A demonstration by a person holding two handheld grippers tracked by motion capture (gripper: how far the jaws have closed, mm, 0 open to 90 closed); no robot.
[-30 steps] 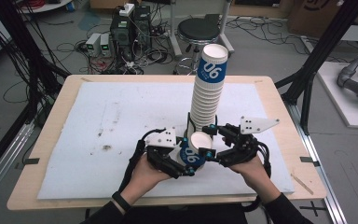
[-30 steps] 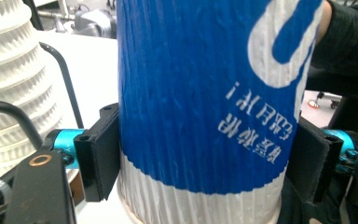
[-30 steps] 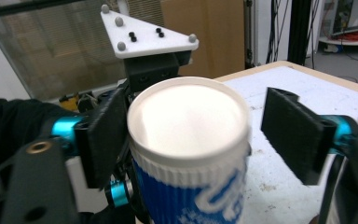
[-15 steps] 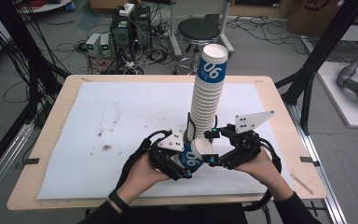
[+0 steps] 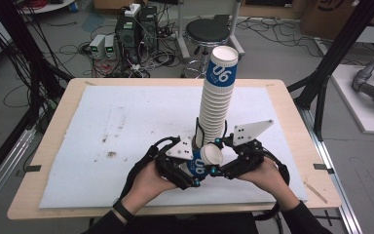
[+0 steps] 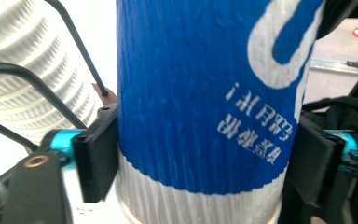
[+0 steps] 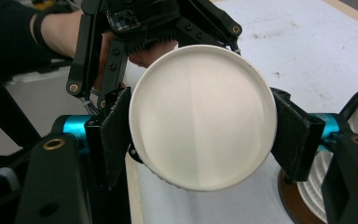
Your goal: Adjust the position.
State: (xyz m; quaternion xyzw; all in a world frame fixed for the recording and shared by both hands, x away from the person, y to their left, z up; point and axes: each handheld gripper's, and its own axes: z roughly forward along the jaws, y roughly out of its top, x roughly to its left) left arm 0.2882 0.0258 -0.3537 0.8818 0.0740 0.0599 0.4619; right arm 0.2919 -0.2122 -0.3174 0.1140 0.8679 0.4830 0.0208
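A blue-and-white paper cup (image 5: 200, 165) lies on its side in the air between my two grippers, just in front of a tall stack of upturned cups (image 5: 216, 102). My left gripper (image 5: 194, 169) has the cup's blue wall (image 6: 200, 116) between its pads, which lie against both sides; its jaws have just been opening. My right gripper (image 5: 215, 160) has just been closing and is shut on the cup's round white end (image 7: 203, 116). Each of its pads (image 7: 114, 135) presses on the rim. The left hand and its gripper show behind the cup in the right gripper view.
The stack (image 7: 354, 154) stands on a brown disc on the white mat (image 5: 126, 122), close behind both grippers. The mat has small dark stains at its left. The wooden table edge (image 5: 175, 210) runs under the person's forearms. A stool and cables lie beyond the table.
The right gripper's jaws have closed on the cup's white end. Both hands have stayed in about the same place in front of the stack.
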